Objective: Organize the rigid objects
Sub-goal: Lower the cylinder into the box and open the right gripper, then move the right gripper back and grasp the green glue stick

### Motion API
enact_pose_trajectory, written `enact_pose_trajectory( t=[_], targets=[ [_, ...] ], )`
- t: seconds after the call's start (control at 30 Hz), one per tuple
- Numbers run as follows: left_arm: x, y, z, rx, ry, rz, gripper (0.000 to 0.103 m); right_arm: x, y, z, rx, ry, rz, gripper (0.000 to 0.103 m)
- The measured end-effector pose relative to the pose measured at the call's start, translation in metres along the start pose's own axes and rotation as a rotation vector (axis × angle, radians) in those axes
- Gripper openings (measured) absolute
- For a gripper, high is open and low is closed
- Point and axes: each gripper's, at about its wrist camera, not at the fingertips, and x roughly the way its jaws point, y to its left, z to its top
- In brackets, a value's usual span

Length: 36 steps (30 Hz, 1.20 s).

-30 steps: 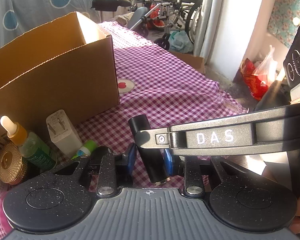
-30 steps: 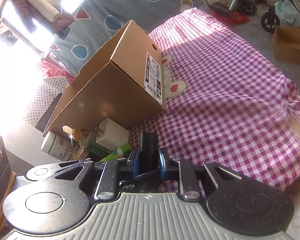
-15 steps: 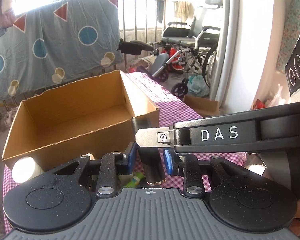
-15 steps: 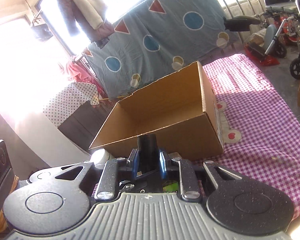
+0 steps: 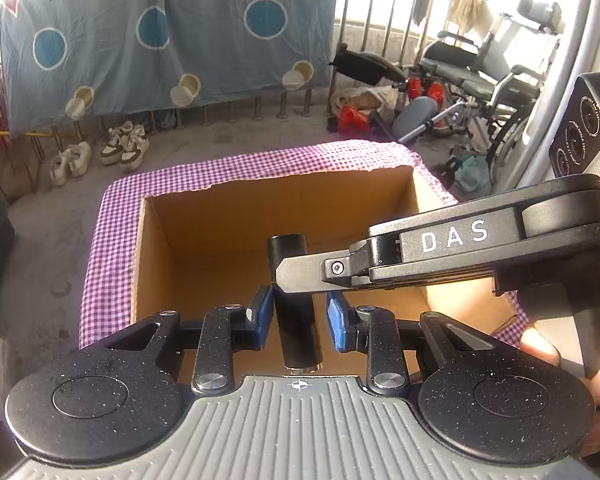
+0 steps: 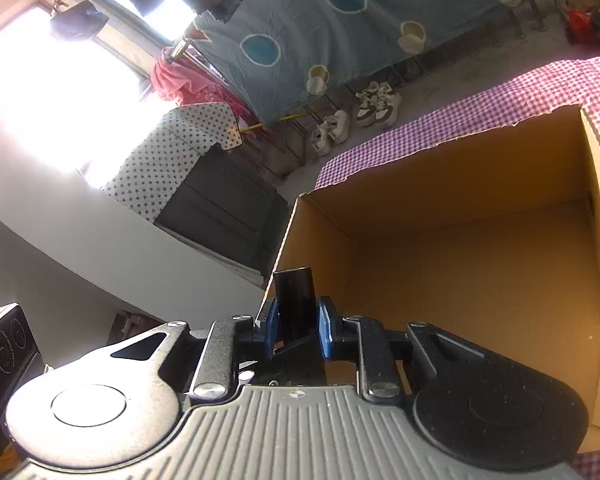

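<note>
1. The right gripper (image 6: 296, 326) has its blue fingers (image 6: 269, 328) clamped on a black cylinder (image 6: 295, 302).
2. The left gripper (image 5: 298, 316) flanks the same cylinder (image 5: 296, 320), fingers (image 5: 260, 314) parted, apart from it.
3. Below lies the open cardboard box (image 5: 152, 264) on the checkered surface (image 5: 104, 248).

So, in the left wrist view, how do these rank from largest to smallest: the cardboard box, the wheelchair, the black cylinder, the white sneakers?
1. cardboard box
2. wheelchair
3. black cylinder, which sits close to the camera, so it only looks this large
4. white sneakers
</note>
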Motion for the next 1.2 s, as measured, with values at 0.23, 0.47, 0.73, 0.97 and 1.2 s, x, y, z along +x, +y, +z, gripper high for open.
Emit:
enact_pose_trajectory(
  t=[0.23, 0.47, 0.73, 0.97, 1.2],
  targets=[
    [0.047, 0.034, 0.009, -0.044, 0.105, 0.083, 0.031, 0.094, -0.042, 0.048, 0.156, 0.192, -0.013, 0.022],
    [0.037, 0.045, -0.001, -0.068, 0.101, 0.089, 0.033, 0.134, -0.042, 0.070, 0.142, 0.197, -0.069, 0.022],
    [-0.013, 0.029, -0.004, -0.042, -0.021, 0.071, 0.048, 0.050, -0.018, 0.053, 0.082, 0.098, -0.007, 0.023],
    [-0.071, 0.002, -0.025, 0.005, -0.135, 0.004, 0.060, -0.086, -0.014, -0.003, 0.057, -0.063, 0.079, 0.024],
    [-0.084, -0.027, -0.072, 0.046, -0.127, -0.090, 0.061, -0.163, -0.054, -0.101, 0.125, -0.186, 0.066, 0.024]
  ],
)
